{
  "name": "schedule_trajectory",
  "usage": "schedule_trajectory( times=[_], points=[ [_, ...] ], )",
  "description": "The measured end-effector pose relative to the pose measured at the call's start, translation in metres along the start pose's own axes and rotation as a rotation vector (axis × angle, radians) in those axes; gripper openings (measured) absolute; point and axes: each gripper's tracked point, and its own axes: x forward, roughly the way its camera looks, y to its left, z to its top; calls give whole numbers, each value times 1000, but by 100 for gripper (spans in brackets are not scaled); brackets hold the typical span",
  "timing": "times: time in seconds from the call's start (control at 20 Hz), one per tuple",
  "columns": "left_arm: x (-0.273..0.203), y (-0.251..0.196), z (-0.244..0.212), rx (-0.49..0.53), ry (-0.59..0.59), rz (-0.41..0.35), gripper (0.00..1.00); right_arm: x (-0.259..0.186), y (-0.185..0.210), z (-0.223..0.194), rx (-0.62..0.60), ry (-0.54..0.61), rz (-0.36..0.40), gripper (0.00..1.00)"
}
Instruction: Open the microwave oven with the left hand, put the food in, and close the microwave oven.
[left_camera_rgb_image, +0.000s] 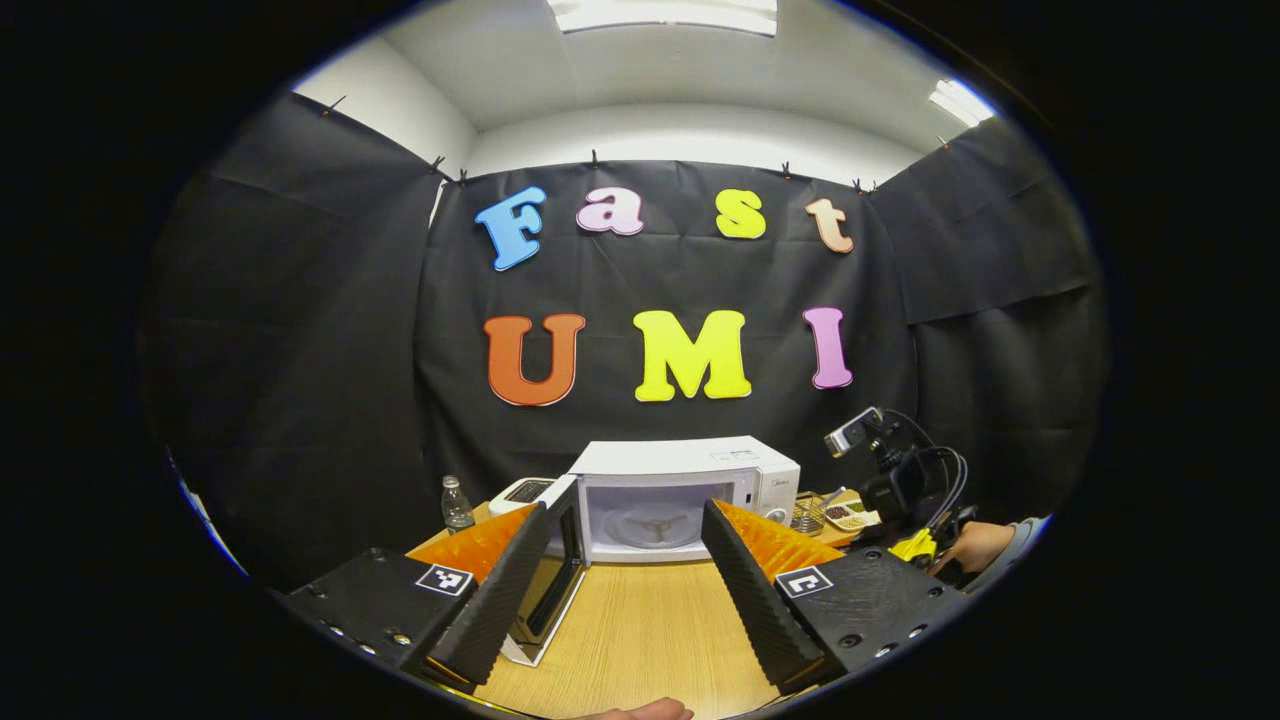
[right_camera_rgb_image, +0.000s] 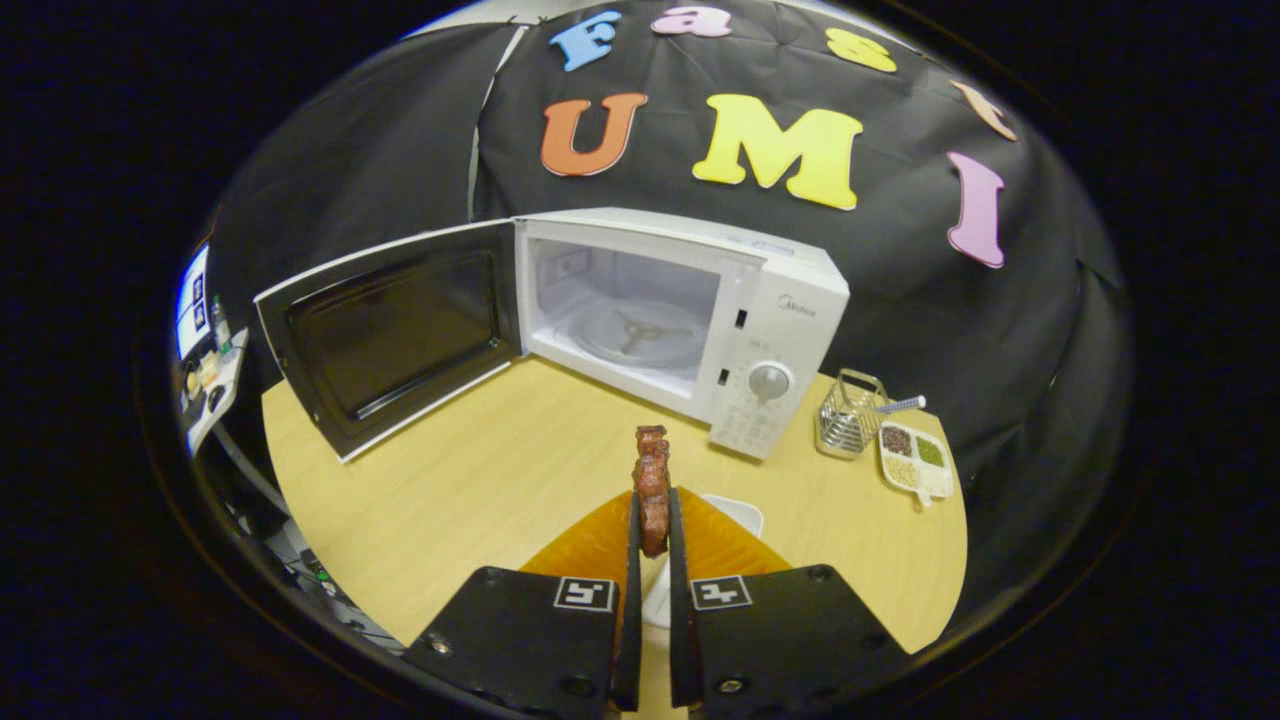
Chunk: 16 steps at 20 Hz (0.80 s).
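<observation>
The right gripper (right_camera_rgb_image: 652, 525) is clamped on a strip of food (right_camera_rgb_image: 652, 487), a reddish-brown, knobbly piece that stands upright between its jaws and sticks out above their tips. It looks light and fairly stiff, though probably brittle or greasy, so a low, gentle pinch suits it better than a hard squeeze. Ahead of those jaws and a little to their left, the microwave (right_camera_rgb_image: 770, 310) sits with its door (right_camera_rgb_image: 390, 335) swung wide and its glass turntable (right_camera_rgb_image: 635, 335) bare. The left gripper (left_camera_rgb_image: 625, 575) is spread wide and holds nothing, with the open oven straight ahead between its jaws.
</observation>
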Motion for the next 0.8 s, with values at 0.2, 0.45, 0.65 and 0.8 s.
schedule_trajectory(
  times=[0.2,0.45,0.65,0.8],
  points=[
    [-6,6,-12,-19,22,-15,94,39,27,32,92,-67,-17,7],
    [-13,20,-25,4,33,-2,88,93,54,61,242,-142,-83,7],
    [-13,27,-33,-21,46,-18,100,137,72,90,370,-264,-142,7],
    [-17,40,-33,-36,44,-7,94,177,76,102,499,-326,-180,15]
  ],
)
